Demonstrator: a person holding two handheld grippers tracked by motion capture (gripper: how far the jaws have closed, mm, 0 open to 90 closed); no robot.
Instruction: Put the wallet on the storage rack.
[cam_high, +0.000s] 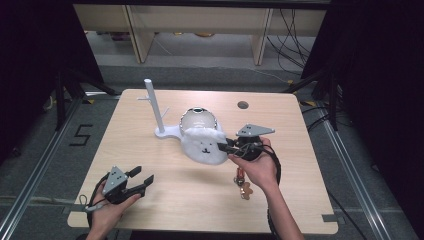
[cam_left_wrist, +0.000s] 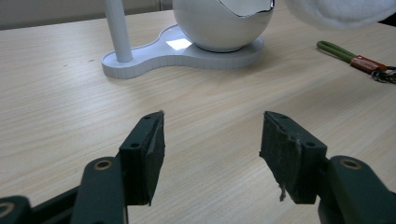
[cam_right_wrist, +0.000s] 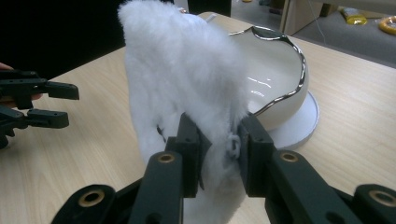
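You get one camera high over the table (cam_high: 150, 200); both gripper cams sit low and close, sharing the white bowl (cam_left_wrist: 219, 25).

My right gripper (cam_right_wrist: 219, 149), matt black plastic with worn rubbery pads, presses white fluffy plush (cam_right_wrist: 182, 70). Beside it sits a glossy white shell bowl (cam_right_wrist: 275, 88) with a shiny metallic rim, on a matt white plastic stand (cam_left_wrist: 177, 56) and pale wood-grain table (cam_high: 150, 200).

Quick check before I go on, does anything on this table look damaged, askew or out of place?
The left gripper has a worn pad: its edge is frayed, with a loose shred hanging down. The keyring lies loose on the table, off the white stand. The fluffy white pouch hangs pinched in the right gripper.
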